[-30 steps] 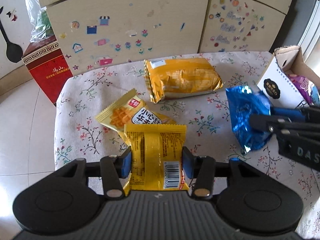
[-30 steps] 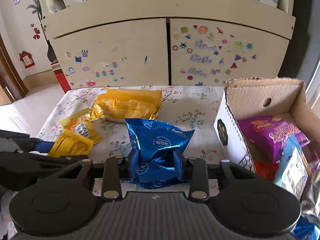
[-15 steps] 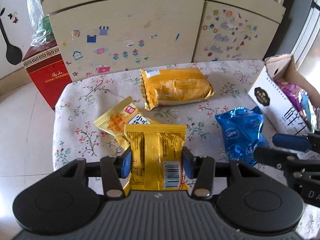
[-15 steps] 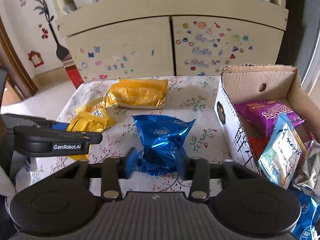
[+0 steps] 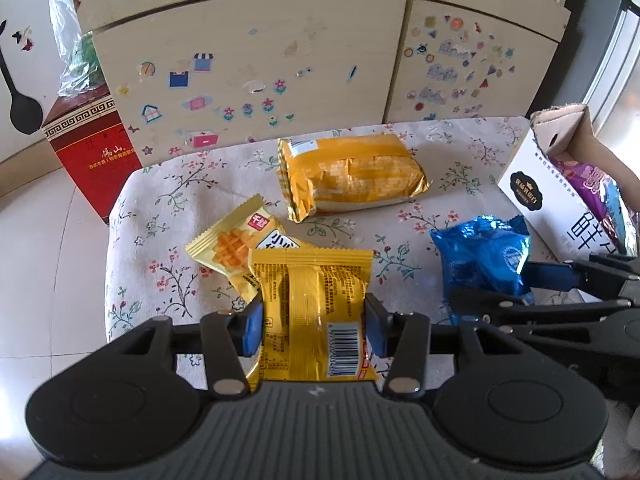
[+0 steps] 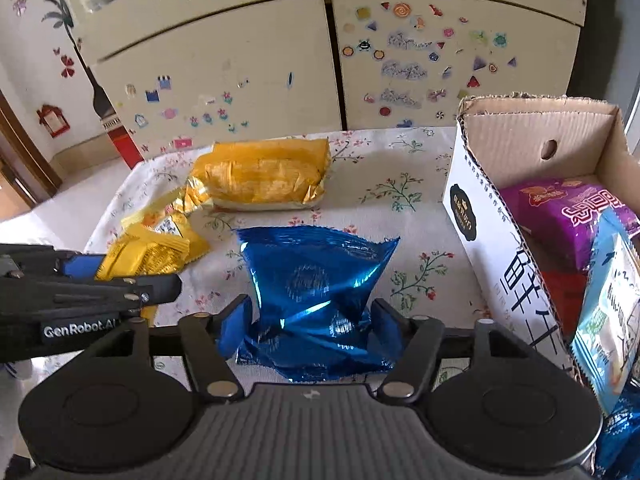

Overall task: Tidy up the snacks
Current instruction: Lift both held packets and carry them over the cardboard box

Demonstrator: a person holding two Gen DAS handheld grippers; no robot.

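From the left wrist camera, the left gripper [image 5: 314, 330] pinches a yellow snack packet [image 5: 314, 312] between its blue pads, barcode side up, held over the near edge of the floral-cloth table [image 5: 160, 216]. Just beyond it a waffle snack packet [image 5: 236, 240] lies on the cloth, and a large gold foil pack [image 5: 352, 176] lies toward the far edge. At the right, the right gripper [image 5: 516, 284] reaches in around a blue foil bag [image 5: 480, 256], beside the cardboard box [image 5: 528, 188] at the table's right edge. From the right wrist camera, the right gripper [image 6: 310, 326] has its pads pressed against both sides of the blue foil bag [image 6: 316, 292], crumpling it near the table's front edge. The cardboard box [image 6: 496, 248] stands just to the right, holding a purple packet [image 6: 568, 212] and a pale blue packet [image 6: 608, 320].
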